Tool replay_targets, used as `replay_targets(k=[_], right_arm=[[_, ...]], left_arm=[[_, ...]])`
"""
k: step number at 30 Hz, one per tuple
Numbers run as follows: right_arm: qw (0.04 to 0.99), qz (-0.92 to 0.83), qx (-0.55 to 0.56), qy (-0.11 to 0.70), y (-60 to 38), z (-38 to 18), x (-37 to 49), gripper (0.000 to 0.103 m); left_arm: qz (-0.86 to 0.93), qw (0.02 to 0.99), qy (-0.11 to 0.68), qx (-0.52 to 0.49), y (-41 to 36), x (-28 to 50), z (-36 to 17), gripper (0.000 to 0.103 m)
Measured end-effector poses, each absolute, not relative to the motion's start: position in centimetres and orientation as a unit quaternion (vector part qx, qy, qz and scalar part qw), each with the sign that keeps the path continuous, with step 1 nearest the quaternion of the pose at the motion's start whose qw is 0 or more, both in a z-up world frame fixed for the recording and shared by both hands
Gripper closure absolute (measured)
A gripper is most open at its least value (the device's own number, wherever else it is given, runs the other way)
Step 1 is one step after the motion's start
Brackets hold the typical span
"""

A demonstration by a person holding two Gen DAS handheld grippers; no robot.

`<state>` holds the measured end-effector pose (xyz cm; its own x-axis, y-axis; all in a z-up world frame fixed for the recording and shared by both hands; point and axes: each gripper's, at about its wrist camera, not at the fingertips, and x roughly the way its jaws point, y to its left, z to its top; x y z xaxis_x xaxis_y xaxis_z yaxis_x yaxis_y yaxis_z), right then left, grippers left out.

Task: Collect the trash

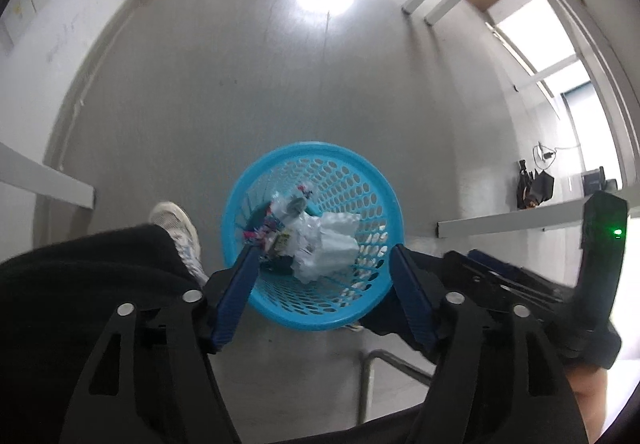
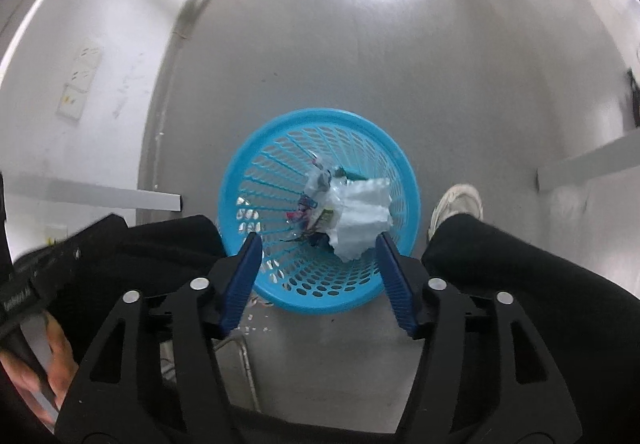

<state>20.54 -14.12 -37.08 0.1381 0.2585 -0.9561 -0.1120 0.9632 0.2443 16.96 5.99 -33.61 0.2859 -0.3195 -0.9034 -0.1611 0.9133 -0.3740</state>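
Observation:
A blue perforated waste basket [image 1: 360, 180] stands on the grey floor and holds crumpled white paper [image 1: 334, 244], clear plastic and colourful wrappers [image 1: 264, 230]. My left gripper [image 1: 322, 258] hangs above its near rim, fingers apart, nothing between the blue pads. In the right wrist view the same basket [image 2: 272, 148] sits under my right gripper [image 2: 318, 242], also open and empty. The white paper wad [image 2: 362, 216] lies inside, just beyond the right fingertip. The right gripper's body shows at the lower right of the left wrist view.
A person's dark trouser legs and white shoes [image 1: 176, 222] [image 2: 458, 206] flank the basket. White table legs and shelf boards [image 1: 508, 222] ring the floor. A metal chair frame [image 1: 380, 364] lies near the bottom. A hand [image 2: 36, 368] holds the other gripper at lower left.

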Motion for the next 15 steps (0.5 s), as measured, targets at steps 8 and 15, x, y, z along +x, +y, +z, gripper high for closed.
replay_targets(k=[8, 15], right_arm=[[0.778, 0.147, -0.012, 0.610, -13.6, -32.6, 15.9, 0.031], [0.781, 0.176, -0.003, 0.599, -14.8, -29.8, 12.7, 0.009]], left_arm=[[-0.076, 0.797, 0.575, -0.166, 5.1, 12.7, -30.6, 0.014], [-0.090, 0.812, 0.557, -0.150, 4.6, 9.1, -28.3, 0.006]])
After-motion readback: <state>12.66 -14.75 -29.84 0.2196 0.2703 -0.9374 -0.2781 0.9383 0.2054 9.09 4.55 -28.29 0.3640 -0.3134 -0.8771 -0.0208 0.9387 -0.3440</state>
